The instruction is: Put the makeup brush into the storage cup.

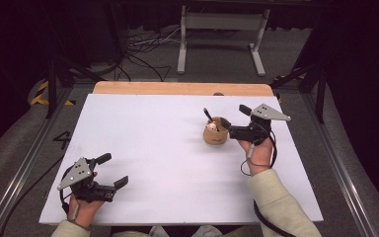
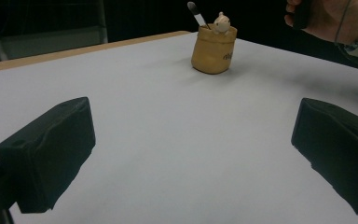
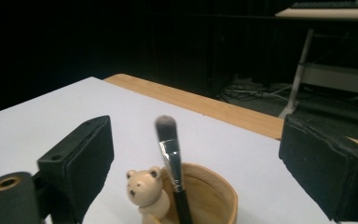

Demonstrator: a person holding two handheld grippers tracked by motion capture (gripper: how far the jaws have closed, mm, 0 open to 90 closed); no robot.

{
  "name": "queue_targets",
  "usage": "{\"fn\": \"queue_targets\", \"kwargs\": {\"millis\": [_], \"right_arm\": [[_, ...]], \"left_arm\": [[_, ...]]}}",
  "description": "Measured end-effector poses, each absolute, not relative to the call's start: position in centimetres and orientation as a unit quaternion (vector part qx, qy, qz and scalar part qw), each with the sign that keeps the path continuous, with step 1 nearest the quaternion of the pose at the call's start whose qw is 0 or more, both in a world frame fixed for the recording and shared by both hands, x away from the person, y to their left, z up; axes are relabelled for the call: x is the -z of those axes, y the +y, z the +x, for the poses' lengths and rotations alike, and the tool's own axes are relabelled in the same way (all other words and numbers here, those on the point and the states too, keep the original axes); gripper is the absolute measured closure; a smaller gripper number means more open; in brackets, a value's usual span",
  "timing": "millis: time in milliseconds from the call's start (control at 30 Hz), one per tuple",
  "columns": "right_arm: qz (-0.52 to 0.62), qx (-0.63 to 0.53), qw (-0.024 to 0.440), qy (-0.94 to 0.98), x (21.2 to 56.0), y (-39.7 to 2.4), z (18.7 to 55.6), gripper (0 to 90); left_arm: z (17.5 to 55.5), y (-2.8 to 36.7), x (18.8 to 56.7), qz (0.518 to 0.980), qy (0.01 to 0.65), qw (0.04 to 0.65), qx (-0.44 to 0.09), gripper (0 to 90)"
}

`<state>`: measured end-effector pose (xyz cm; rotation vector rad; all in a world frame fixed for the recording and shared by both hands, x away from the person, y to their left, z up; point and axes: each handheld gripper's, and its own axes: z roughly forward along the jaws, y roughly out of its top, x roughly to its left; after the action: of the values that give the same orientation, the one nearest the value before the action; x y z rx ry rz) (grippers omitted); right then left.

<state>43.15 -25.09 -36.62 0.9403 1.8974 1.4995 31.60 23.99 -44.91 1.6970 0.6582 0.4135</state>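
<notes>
Standing on the white worktop, right of centre and toward the far edge, is a small tan cup with a brush leaning in it, bristles up and tilted toward the far left in the high view. A little bear figure perches at the cup's rim, just beside the brush handle.

The right gripper sits just right of the cup, held in the person's right hand. Its fingers are spread wide; in the right gripper view they stand either side of the cup and brush, touching neither.

The left gripper rests low at the near left corner of the worktop, well apart from the cup, held by the left hand. Its fingers are also spread wide with nothing between them but bare worktop. In the left gripper view the cup shows far ahead, with the right hand beyond it to the right.

A strip of bare wood runs along the worktop's far edge.
</notes>
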Motion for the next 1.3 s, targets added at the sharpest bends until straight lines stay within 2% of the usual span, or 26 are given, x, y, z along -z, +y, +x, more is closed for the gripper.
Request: {"fn": "queue_targets", "kwargs": {"millis": [400, 767, 1300], "right_arm": [[0.294, -0.582, 0.256, 0.714, 35.9, -26.9, 39.6, 0.4], [0.26, -0.588, 0.25, 0.724, 36.6, -28.1, 36.7, 0.0], [0.25, -0.576, 0.26, 0.733, 39.1, -30.0, 34.5, 0.0]], "left_arm": [[31.4, 24.0, 44.4, 0.732, 0.277, 0.598, -0.176, 0.2], [31.4, 24.0, 44.2, 0.73, 0.274, 0.603, -0.168, 0.1], [31.4, 23.9, 44.1, 0.734, 0.265, 0.605, -0.158, 0.1]]}}
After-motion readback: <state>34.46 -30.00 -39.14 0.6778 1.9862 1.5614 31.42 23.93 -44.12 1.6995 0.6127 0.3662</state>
